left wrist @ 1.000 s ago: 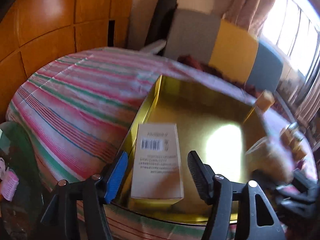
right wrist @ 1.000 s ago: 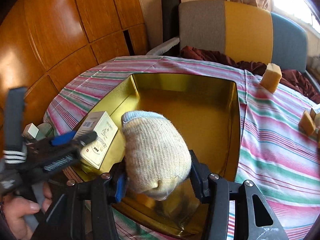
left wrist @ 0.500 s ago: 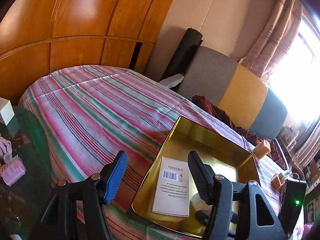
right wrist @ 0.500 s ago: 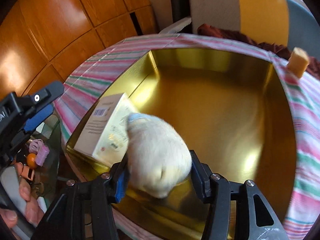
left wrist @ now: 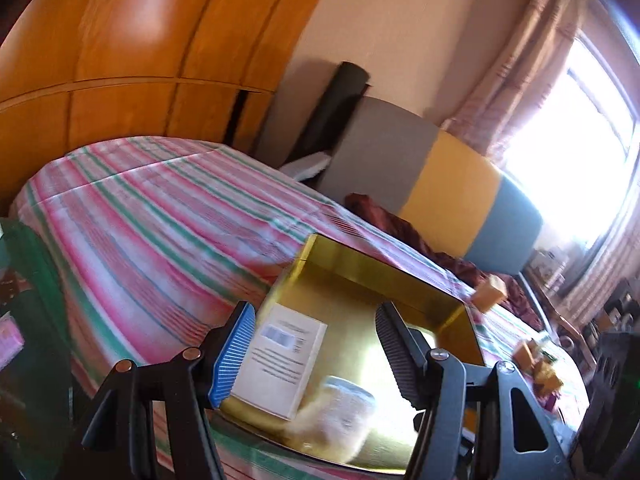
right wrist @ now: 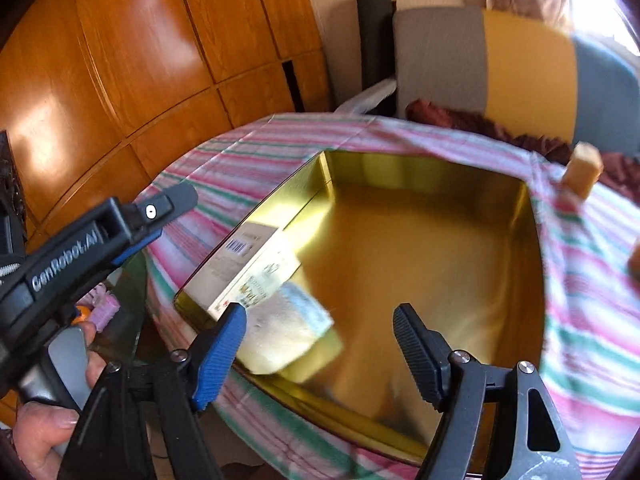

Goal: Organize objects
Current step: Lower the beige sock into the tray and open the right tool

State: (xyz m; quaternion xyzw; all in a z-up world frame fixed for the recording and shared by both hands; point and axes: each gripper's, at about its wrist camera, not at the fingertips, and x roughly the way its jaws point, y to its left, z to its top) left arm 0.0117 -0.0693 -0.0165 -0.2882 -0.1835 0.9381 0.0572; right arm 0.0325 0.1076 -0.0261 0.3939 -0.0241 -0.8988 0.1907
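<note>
A gold metal tray [right wrist: 534, 240] sits on the striped tablecloth. A white box [right wrist: 248, 264] with a barcode lies in its near left corner. A cream knitted glove [right wrist: 284, 328] lies against the box on the tray floor. My right gripper [right wrist: 320, 350] hovers over the tray's near edge, its jaws opening, and neither pad touches the glove. In the left wrist view my left gripper [left wrist: 316, 352] is open above the box [left wrist: 280, 360] and the glove [left wrist: 340, 420], holding nothing. The tray's far wall [left wrist: 380, 272] shows beyond.
Tan sponge-like blocks [right wrist: 584, 168] stand on the cloth to the right of the tray. A grey, yellow and blue chair back [right wrist: 500, 72] stands behind the table, with wooden cabinet panels [right wrist: 120, 60] to the left. A hand [right wrist: 52, 420] holds the left gripper [right wrist: 176, 216] at the tray's left.
The right gripper's jaws spread and let go of the glove, which now lies in the tray beside the box. The left gripper lifted and tilted back from the box.
</note>
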